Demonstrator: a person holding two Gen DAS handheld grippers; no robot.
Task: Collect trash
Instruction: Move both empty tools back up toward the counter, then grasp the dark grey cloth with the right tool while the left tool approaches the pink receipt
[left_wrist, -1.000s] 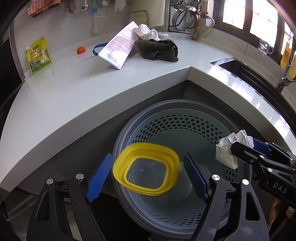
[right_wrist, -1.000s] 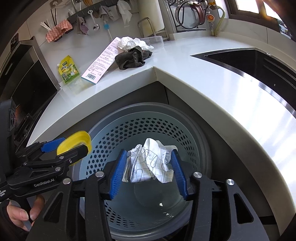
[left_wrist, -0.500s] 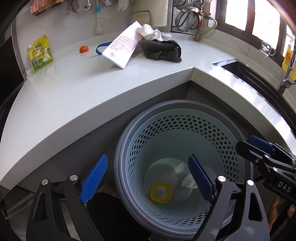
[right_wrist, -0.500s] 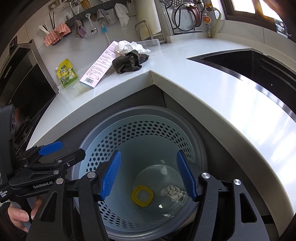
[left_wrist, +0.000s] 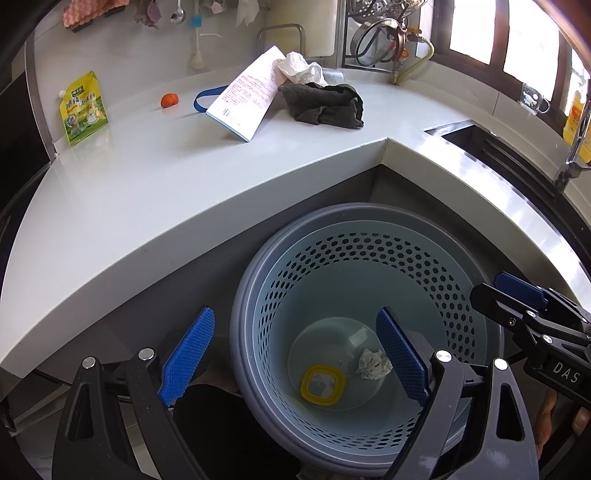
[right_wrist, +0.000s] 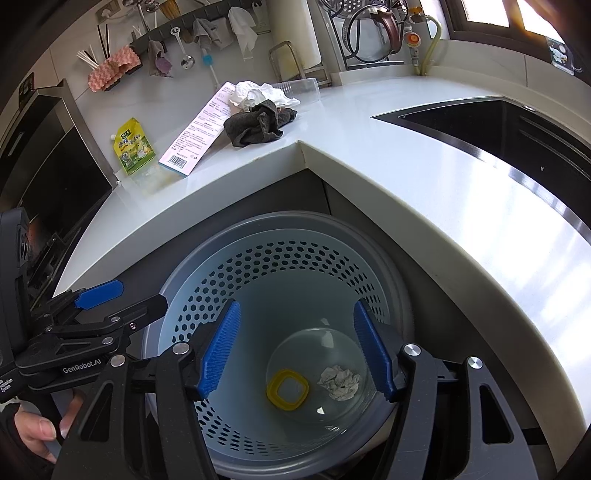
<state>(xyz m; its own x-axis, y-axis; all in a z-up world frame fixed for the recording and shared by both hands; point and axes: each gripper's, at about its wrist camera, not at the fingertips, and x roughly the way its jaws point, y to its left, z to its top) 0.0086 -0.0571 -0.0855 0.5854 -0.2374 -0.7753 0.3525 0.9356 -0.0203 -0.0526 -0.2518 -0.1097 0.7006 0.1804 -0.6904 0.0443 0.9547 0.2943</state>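
Note:
A grey perforated trash bin (left_wrist: 258, 280) (right_wrist: 391, 258) stands on the floor below the counter corner. At its bottom lie a yellow square lid (left_wrist: 323, 384) (right_wrist: 287, 389) and a crumpled paper ball (left_wrist: 373, 364) (right_wrist: 339, 381). My left gripper (left_wrist: 291, 360) is open and empty above the bin's left rim. My right gripper (right_wrist: 299, 350) is open and empty above the bin. On the counter lie a leaflet (left_wrist: 245, 101) (right_wrist: 195, 136), a white crumpled tissue (left_wrist: 301, 68) (right_wrist: 258, 94), a green-yellow pouch (left_wrist: 83, 107) (right_wrist: 133, 146) and a small orange piece (left_wrist: 169, 100).
A dark cloth (left_wrist: 323, 105) (right_wrist: 258, 123) lies on the white counter (left_wrist: 147, 192) (right_wrist: 424, 177) beside the tissue. A blue band (left_wrist: 205, 98) lies by the leaflet. A sink (left_wrist: 491, 147) (right_wrist: 498, 125) is at the right. Utensils and a dish rack (right_wrist: 369, 33) stand at the back wall.
Both grippers opened. The yellow lid dropped from the left gripper and the paper ball from the right gripper; both now lie at the bin's bottom. Both grippers rose slightly.

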